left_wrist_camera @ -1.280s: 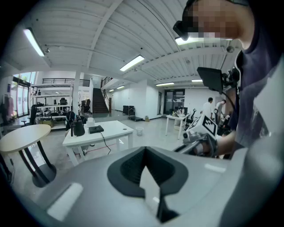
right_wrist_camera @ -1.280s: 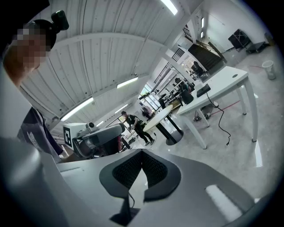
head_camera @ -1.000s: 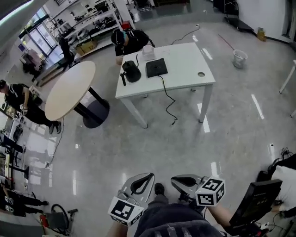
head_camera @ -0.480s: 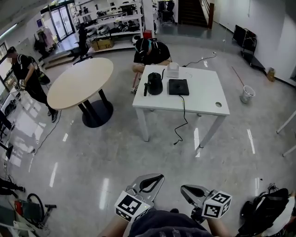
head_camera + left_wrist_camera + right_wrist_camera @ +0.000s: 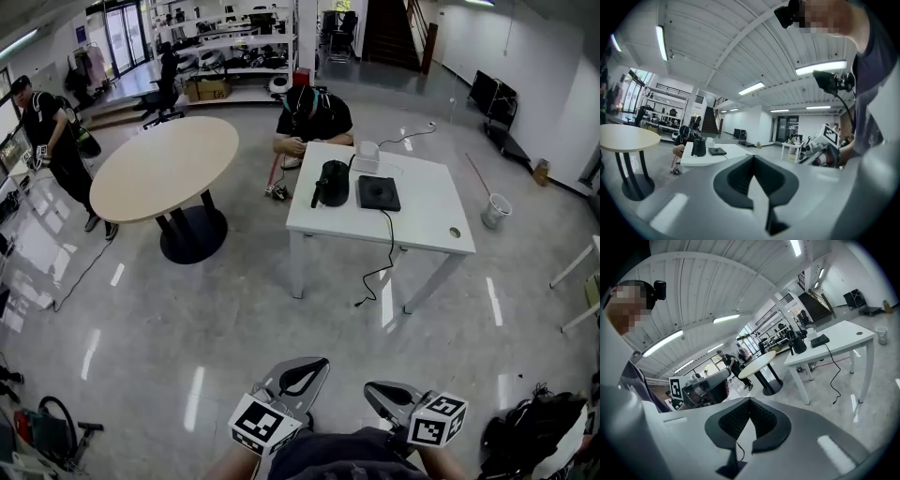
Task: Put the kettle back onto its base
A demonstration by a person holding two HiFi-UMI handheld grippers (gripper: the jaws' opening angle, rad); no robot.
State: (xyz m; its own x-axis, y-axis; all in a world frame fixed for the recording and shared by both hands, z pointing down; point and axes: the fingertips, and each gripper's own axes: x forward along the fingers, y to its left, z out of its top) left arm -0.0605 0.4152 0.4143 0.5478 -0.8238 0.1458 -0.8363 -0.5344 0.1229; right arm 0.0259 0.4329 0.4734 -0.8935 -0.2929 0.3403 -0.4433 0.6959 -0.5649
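A black kettle (image 5: pixel 332 183) stands on the white table (image 5: pixel 422 225), a little left of its flat black base (image 5: pixel 379 193), whose cable hangs over the front edge. Both are far ahead of me. My left gripper (image 5: pixel 312 364) and right gripper (image 5: pixel 373 389) are held low at the bottom of the head view, jaws together and empty. The left gripper view shows the kettle (image 5: pixel 698 147) and base (image 5: pixel 717 151) small in the distance beyond the left gripper (image 5: pixel 753 157). In the right gripper view the kettle (image 5: pixel 800 345) and base (image 5: pixel 819 341) lie past the right gripper (image 5: pixel 750 400).
A person (image 5: pixel 314 114) crouches behind the white table, next to a small white box (image 5: pixel 367 156). A round beige table (image 5: pixel 164 167) stands to the left, a white bucket (image 5: pixel 494 210) to the right, a dark bag (image 5: pixel 534 436) at my lower right. Shelving lines the back.
The head view has swung and straightened. The white table with the kettle now sits upright right of centre. Both grippers were carried forward, staying shut.
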